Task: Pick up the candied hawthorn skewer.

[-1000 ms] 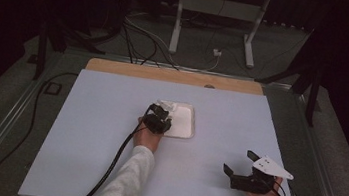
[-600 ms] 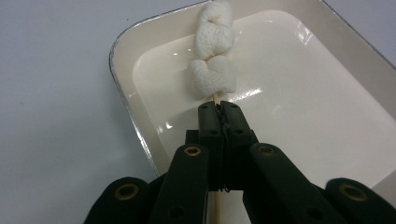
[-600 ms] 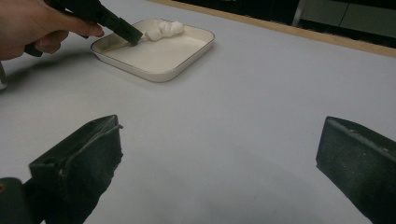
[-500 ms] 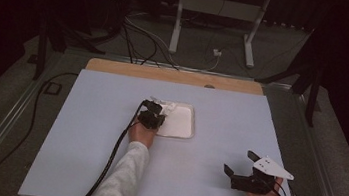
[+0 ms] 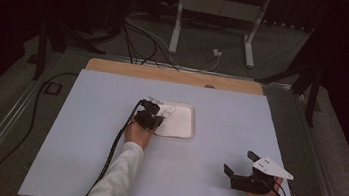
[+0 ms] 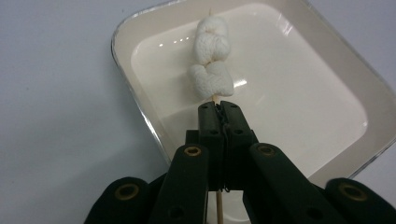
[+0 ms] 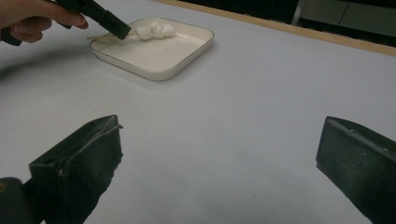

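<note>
White marshmallows on a skewer point(image 6: 212, 70) are the main thing here. Over on the left, the left gripper point(image 5: 149, 116) sits at the near-left edge of a square cream dish point(image 5: 186, 131), and its jaws are pressed together, pinching the thin wooden stick just below the lower marshmallow. In the left gripper view the stick runs down between the jaws and pokes out below them, while the marshmallows point(image 5: 167, 111) hang over the dish point(image 6: 327, 107) and its pale glossy inside; can't tell if they actually touch it. A black cable point(image 5: 110, 155) trails from that gripper back along the person's light sleeve point(image 5: 114, 181).

The dish sits around the middle of the worktop point(image 5: 82, 132), which has a pale bluish-white sheet on it and a wooden strip point(image 5: 165, 74) along the far edge.

Off to the right, well apart from the dish, the right gripper point(image 5: 242, 166) is held near the front edge, jaws spread wide with nothing between them, grey plate point(image 5: 270, 167) on top. Its own view shows the dish point(image 7: 187, 51) and the skewer point(image 7: 154, 31) farther off.
</note>
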A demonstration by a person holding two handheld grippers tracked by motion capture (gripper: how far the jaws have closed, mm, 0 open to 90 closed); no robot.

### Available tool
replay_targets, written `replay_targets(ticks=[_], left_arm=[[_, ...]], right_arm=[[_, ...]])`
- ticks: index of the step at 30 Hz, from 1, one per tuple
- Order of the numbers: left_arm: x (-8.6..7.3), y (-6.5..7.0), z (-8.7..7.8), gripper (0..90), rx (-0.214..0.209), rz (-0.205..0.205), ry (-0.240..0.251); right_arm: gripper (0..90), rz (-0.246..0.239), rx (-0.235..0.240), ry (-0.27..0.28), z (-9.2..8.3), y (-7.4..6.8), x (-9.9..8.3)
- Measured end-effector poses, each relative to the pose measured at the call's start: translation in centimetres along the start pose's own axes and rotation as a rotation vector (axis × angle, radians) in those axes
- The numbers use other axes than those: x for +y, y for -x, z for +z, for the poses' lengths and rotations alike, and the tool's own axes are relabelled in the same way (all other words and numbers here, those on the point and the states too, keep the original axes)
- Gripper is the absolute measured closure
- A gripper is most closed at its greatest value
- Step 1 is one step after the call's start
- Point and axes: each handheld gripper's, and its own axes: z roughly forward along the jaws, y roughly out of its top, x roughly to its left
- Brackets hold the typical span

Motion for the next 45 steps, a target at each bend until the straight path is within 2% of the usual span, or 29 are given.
replay_targets(ticks=[3,7,15,19,22,34,40,45], left_arm=[[0.0,0.0,0.1,89.5,0.001,-0.005,-0.004],[-0.1,0.0,0.4,88.4,-0.001,-0.005,-0.036],[-0.1,-0.2,0.1,90.0,-0.021,-0.002,-0.043],[-0.4,-0.5,-0.3,90.0,-0.047,-0.022,-0.025],[-0.5,-0.7,-0.8,90.0,-0.065,-0.023,-0.009],[-0.9,-1.1,-3.5,90.0,-0.123,-0.019,0.089],[-1.5,-1.4,-4.6,90.0,-0.143,-0.015,0.123],[-1.8,-1.4,-5.4,90.0,-0.163,0.004,0.150]], right_arm=[[0.0,0.000,0.000,0.001,0.0,0.0,0.0],[0.0,0.003,0.000,0.000,0.0,0.1,0.0],[0.0,0.005,0.002,0.001,0.0,0.1,0.0],[0.0,0.011,0.006,0.003,0.0,0.1,0.0],[0.0,0.014,0.007,0.001,0.0,0.1,0.0],[0.0,0.028,0.016,0.005,0.1,0.2,0.0],[0.0,0.048,0.029,0.009,0.3,0.3,0.0],[0.0,0.075,0.038,0.010,0.7,0.5,0.2]])
